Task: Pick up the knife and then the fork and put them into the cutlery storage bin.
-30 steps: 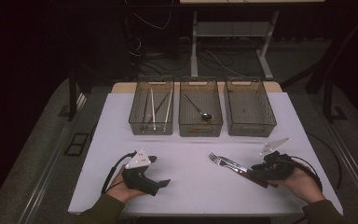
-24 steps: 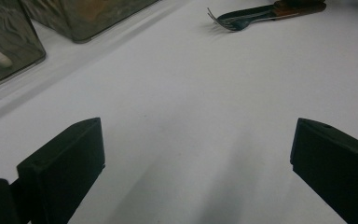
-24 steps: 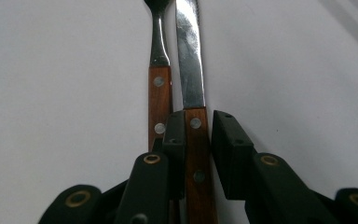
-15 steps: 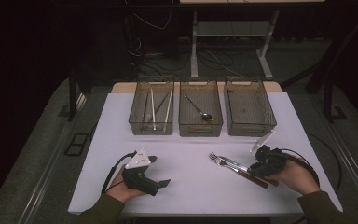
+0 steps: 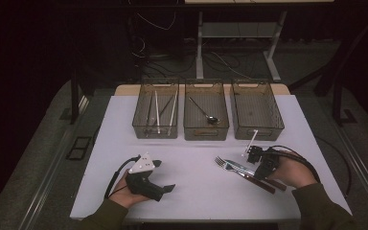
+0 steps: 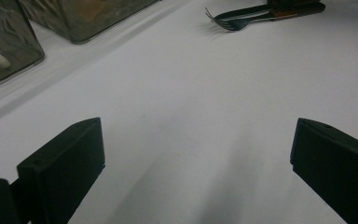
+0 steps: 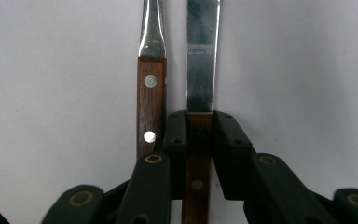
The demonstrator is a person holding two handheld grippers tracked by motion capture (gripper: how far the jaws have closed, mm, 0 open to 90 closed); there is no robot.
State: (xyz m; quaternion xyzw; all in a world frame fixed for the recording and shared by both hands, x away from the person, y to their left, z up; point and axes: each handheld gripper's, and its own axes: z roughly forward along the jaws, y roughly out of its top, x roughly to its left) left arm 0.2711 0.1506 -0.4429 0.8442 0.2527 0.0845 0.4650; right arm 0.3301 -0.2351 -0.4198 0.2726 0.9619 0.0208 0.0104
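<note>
We see the high view as dim: only the white table (image 5: 196,191) catches light, and the room behind falls to near black. The bins (image 5: 206,110) look murky and grainy. In the left gripper view the table glows pale grey, with soft broad shadows running off the black jaws; the fork (image 6: 242,18) at the top is slightly soft. In the right gripper view the knife (image 7: 200,70) blade carries glare, and the near jaws blur.
</note>
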